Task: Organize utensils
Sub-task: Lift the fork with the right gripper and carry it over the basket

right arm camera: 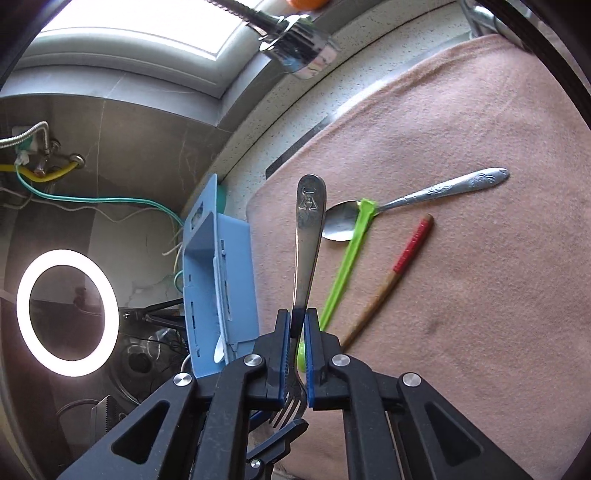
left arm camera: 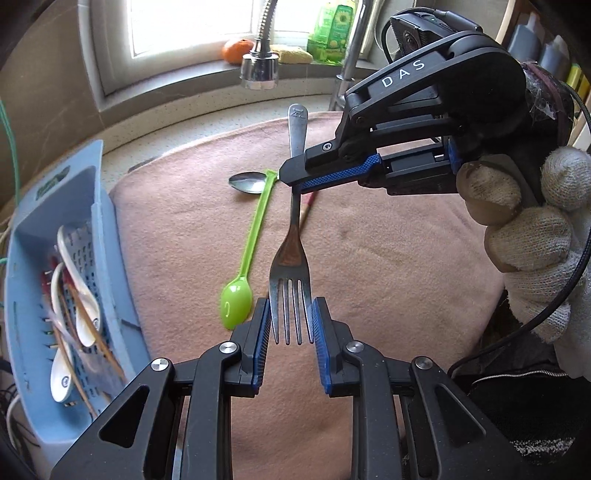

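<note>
A steel fork (left arm camera: 293, 236) hangs above the pink cloth (left arm camera: 369, 240). My right gripper (left arm camera: 295, 184) is shut on the fork's handle; in the right wrist view the handle (right arm camera: 308, 236) sticks out past the pinched pads (right arm camera: 297, 325). My left gripper (left arm camera: 291, 321) has its pads on both sides of the fork's tines, touching or nearly touching them. A green plastic spoon (left arm camera: 245, 258), a steel spoon (right arm camera: 406, 206) and a red-tipped chopstick (right arm camera: 391, 277) lie on the cloth. A blue utensil basket (left arm camera: 44, 295) stands at the left.
The basket holds white spoons (left arm camera: 74, 280) and chopsticks. A tap head (left arm camera: 259, 68) hangs over the counter behind the cloth. An orange (left arm camera: 236, 50) and a green carton (left arm camera: 332, 33) sit on the window sill. A ring light (right arm camera: 66, 312) glows at the left.
</note>
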`<action>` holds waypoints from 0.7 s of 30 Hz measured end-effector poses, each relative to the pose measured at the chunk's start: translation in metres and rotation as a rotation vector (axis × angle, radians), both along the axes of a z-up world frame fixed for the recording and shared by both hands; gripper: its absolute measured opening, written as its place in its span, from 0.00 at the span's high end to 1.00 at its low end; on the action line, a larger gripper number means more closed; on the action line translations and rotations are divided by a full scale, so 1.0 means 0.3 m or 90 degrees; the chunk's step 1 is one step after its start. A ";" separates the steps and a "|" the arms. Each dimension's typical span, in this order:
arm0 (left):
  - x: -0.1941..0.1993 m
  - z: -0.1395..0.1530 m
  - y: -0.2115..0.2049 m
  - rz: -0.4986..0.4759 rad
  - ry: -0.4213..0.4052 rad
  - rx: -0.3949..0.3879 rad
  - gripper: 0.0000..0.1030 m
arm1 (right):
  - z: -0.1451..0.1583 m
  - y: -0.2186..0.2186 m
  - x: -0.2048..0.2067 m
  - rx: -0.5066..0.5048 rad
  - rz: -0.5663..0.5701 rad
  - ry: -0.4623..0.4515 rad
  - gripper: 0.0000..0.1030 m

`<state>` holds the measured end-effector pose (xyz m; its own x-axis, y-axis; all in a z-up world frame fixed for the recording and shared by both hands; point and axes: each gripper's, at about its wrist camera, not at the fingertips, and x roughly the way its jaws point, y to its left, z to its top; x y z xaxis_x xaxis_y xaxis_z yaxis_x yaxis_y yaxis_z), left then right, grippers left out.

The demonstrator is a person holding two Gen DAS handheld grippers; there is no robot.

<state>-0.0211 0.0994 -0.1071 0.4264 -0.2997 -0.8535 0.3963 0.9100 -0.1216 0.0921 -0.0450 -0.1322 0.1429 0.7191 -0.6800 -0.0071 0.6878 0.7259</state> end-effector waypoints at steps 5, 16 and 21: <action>0.005 0.027 0.114 0.052 -0.023 -0.008 0.79 | 0.068 0.158 0.023 0.005 0.050 -0.031 0.94; 0.031 0.032 0.297 0.151 -0.039 -0.004 0.79 | 0.113 0.450 0.061 -0.015 0.151 -0.071 0.94; 0.062 0.014 0.362 0.181 -0.038 -0.013 0.79 | 0.110 0.531 0.085 -0.031 0.177 -0.085 0.94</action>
<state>-0.0025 0.2080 -0.1030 0.5451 -0.1778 -0.8193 0.1333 0.9832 -0.1246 0.1175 0.1143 -0.0992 0.0357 0.7097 -0.7036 -0.2923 0.6806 0.6718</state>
